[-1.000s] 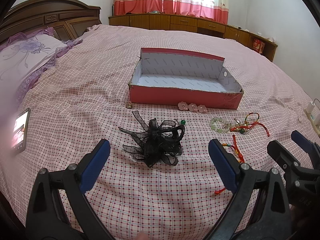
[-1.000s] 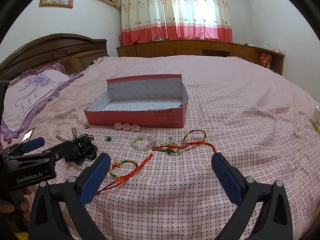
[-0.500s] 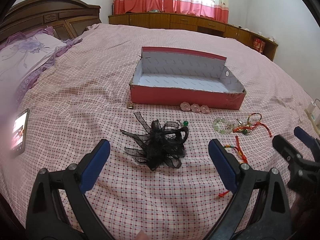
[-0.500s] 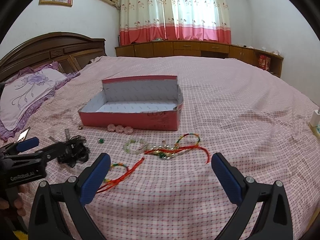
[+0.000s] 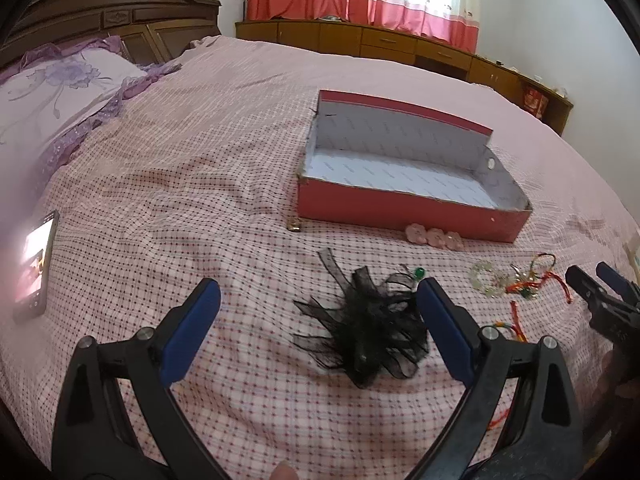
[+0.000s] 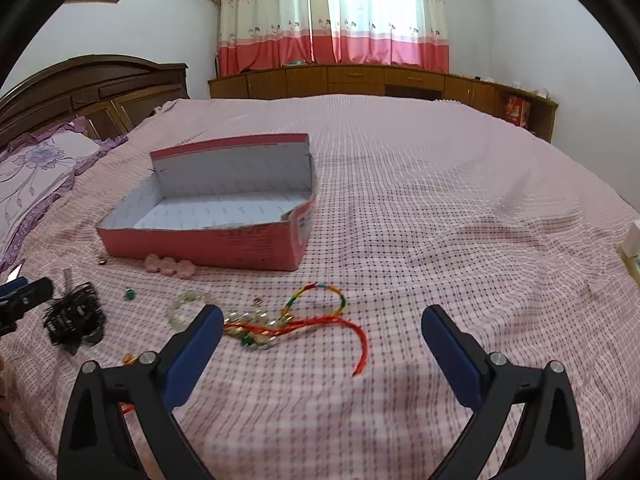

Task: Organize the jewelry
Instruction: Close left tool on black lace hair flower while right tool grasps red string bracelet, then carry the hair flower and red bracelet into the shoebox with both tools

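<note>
An open pink box (image 5: 408,208) with a white inside lies on the checked bedspread; it also shows in the right wrist view (image 6: 200,240). My left gripper (image 5: 318,308) is open and empty, just short of a black ribbon hair piece (image 5: 368,328). My right gripper (image 6: 322,328) is open and empty over a red cord with beads (image 6: 304,324) and a multicolour bracelet (image 6: 320,296). Three pink flower beads (image 5: 434,237) lie against the box front. A pale bead bracelet (image 5: 488,280) and a green bead (image 5: 419,271) lie near by.
A lit phone (image 5: 36,264) lies on the bed at the left. A small gold piece (image 5: 295,226) sits by the box corner. A purple pillow (image 5: 48,96) and wooden headboard (image 5: 100,12) are far left. Cabinets (image 6: 380,80) line the far wall.
My left gripper has shifted left, so the black hair piece now sits towards its right finger. My right gripper has moved forward and right, closer over the red cord.
</note>
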Demonstrator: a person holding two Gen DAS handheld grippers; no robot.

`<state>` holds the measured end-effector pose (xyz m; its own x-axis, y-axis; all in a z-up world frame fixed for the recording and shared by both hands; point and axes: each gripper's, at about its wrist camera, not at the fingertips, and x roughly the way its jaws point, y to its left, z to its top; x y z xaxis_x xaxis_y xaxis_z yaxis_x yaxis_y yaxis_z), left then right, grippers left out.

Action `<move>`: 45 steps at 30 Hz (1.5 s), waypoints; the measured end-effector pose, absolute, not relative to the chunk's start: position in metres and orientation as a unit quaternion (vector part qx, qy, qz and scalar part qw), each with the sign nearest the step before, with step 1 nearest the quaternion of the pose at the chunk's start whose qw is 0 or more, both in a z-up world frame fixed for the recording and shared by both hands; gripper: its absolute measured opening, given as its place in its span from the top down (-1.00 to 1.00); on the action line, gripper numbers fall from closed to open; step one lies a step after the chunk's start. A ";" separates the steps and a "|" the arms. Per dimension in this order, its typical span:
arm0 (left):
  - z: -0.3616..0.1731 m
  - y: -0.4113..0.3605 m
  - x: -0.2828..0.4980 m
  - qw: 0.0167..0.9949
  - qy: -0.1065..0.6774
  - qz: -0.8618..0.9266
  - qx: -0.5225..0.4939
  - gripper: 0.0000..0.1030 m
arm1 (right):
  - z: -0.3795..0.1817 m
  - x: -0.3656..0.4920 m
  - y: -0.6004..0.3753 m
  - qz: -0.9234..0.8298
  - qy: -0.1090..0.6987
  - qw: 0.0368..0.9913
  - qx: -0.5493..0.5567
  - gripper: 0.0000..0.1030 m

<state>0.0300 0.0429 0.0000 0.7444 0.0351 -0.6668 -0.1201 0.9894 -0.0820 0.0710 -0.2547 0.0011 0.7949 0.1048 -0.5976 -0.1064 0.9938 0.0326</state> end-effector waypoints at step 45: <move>-0.011 0.014 0.034 0.912 0.388 -0.090 -0.095 0.39 | -0.002 0.092 -0.261 0.105 0.335 0.936 0.024 0.92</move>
<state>0.0340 0.0141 -0.0112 0.6825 -0.2386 -0.6908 0.0914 0.9656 -0.2433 0.0925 -0.2606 -0.0018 0.7541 0.2130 -0.6213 -0.1803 0.9767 0.1161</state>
